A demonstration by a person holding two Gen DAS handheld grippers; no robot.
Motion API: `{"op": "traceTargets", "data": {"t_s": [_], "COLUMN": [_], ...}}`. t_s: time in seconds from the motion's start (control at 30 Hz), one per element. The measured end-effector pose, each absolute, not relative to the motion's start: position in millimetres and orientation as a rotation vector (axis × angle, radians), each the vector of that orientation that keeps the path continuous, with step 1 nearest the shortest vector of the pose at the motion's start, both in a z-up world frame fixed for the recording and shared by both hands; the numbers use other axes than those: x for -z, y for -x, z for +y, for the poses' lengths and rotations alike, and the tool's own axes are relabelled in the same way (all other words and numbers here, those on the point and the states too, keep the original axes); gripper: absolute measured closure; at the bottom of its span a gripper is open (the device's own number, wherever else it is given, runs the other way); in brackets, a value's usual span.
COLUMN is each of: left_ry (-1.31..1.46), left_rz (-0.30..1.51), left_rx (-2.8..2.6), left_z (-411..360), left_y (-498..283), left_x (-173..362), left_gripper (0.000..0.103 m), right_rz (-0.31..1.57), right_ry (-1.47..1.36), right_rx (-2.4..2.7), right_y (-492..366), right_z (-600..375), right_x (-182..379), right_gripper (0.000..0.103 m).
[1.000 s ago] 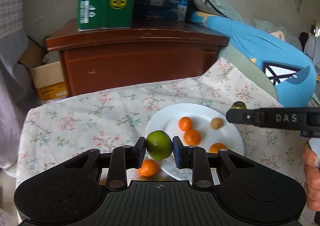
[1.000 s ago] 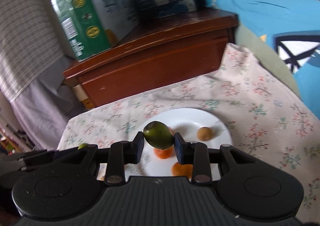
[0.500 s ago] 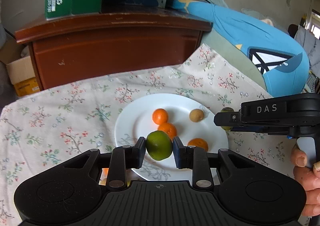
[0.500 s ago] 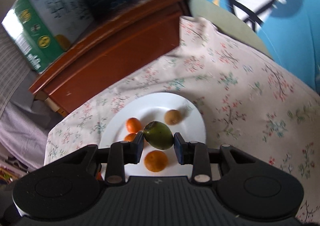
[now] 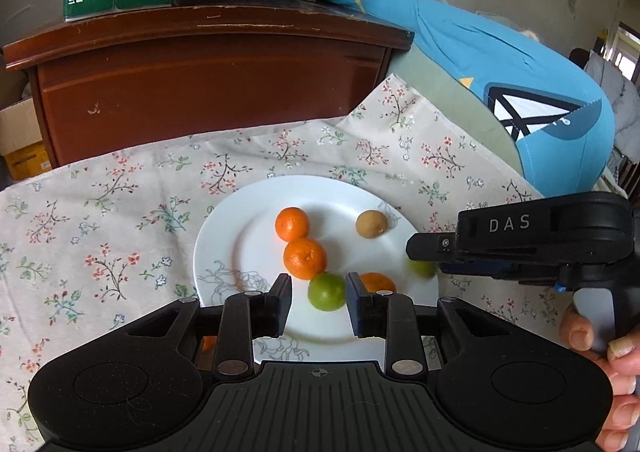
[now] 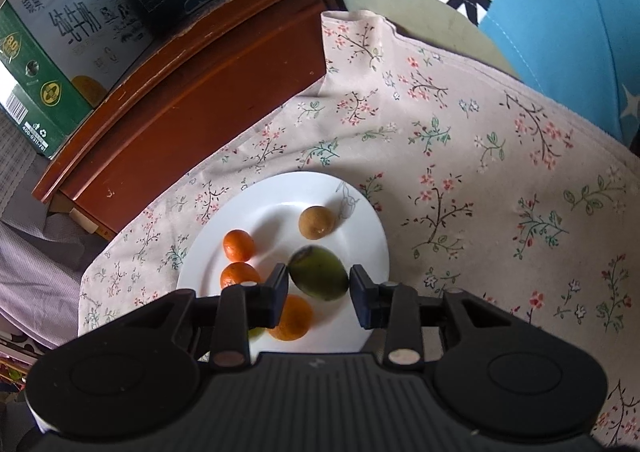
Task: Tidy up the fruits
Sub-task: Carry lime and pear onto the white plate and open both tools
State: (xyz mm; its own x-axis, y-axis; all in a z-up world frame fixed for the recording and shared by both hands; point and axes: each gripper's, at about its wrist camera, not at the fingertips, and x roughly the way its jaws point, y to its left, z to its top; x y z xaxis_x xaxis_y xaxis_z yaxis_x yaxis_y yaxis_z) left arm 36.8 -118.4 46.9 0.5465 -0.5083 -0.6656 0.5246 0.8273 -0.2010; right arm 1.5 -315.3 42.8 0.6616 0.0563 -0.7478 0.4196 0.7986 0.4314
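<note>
Left wrist view: left gripper point(image 5: 319, 300), jaws opening, pads clear of round green fruit point(image 5: 326, 291) resting on white plate point(image 5: 224, 236) against an orange point(image 5: 305, 257). Right wrist view: right gripper point(image 6: 319, 294), jaws opening, dark green fruit point(image 6: 319, 277) released above the plate. Risk: either fruit rolling off the rim.

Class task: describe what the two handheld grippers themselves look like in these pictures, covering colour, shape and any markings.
Both the left gripper and right gripper are matt black plastic, with a ribbed central panel, two round discs at the sides and silver pivot pins. The right gripper, seen side-on in the left wrist view, bears white letters "DAS" and a small blue part. No cables or sleeves show.
</note>
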Motion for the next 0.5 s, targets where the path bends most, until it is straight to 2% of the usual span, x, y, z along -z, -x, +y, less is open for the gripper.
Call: {"op": "traceTargets", "data": {"t_s": [0.1,0.17,0.2,0.27,0.37,0.5], "left_ry": [-0.008,-0.010,-0.012,-0.009,-0.006,-0.020], "left_rz": [0.776,0.764,0.758,0.756,0.774,0.794], "left_rx": [0.617,0.605,0.593,0.570,0.550,0.499], "left_z": [-117,-116,-115,-113,-108,-98], "left_y": [-36,-35,-35,-35,-40,-46], "left_x": [-51,-54,-55,-58,-60,-65], "left_gripper": [0.073,0.060,0.049,0.039,0.038,0.030], "right_rz": [0.819,0.807,0.803,0.803,0.802,0.804], "right_ry": [-0.624,-0.630,-0.633,-0.633,-0.622,-0.604], "right_rx": [0.221,0.214,0.209,0.201,0.184,0.161], "right_y": [-1,0,0,-1,-2,-2], "right_z": [-315,-316,-316,-315,-313,-308], "right_x": [-45,-46,-47,-48,-48,-49], "right_gripper": [0.068,0.068,0.068,0.068,0.068,0.067]}}
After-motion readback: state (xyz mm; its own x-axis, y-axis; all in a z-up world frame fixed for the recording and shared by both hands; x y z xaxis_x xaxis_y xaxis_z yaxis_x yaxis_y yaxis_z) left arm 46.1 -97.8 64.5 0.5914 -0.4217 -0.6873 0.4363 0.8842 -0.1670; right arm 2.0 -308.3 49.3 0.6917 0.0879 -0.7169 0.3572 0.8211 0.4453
